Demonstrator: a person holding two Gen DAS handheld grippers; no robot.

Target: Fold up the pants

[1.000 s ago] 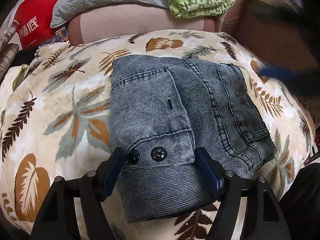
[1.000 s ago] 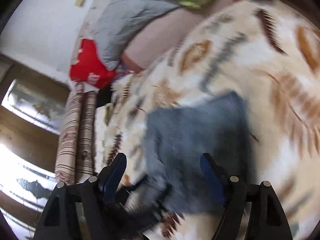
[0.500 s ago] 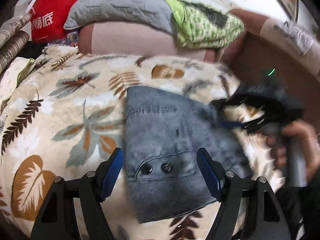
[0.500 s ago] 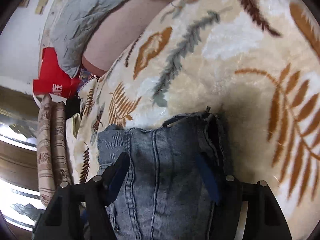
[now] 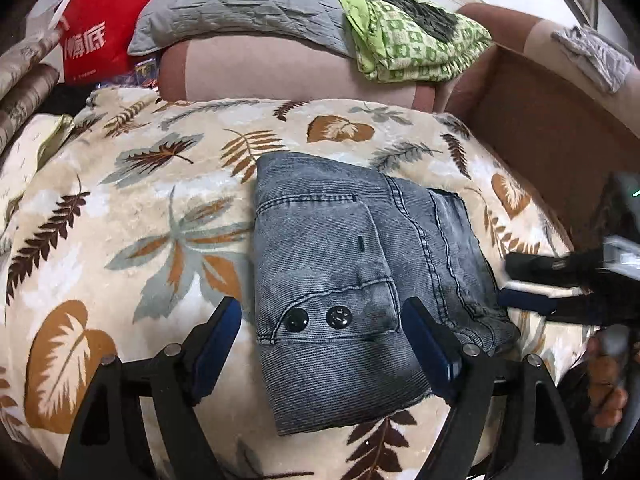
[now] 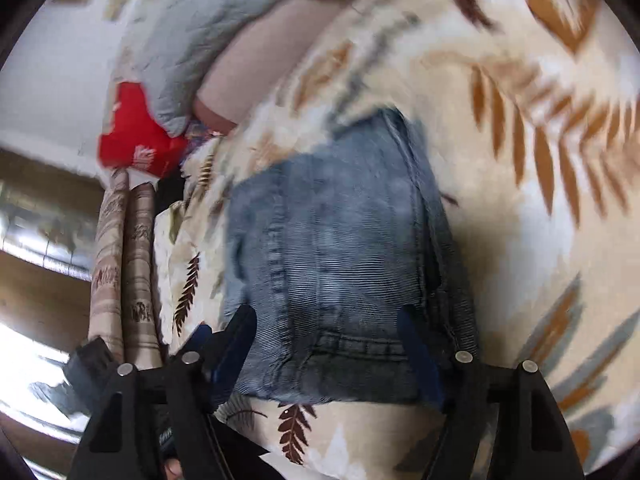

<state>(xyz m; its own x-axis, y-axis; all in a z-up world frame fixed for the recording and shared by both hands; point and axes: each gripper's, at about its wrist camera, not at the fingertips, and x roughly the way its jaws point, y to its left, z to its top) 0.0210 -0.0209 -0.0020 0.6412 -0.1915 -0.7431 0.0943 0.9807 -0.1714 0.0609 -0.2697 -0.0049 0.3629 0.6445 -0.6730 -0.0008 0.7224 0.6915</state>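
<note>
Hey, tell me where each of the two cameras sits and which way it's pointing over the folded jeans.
Left wrist: on the left gripper, looking down over the folded jeans on the leaf blanket; the right gripper and a hand show at the right edge.
Right wrist: on the right gripper, blurred, facing down along the jeans; its own fingers show.
Shared: jeans, blanket, red bag, grey pillow.
</note>
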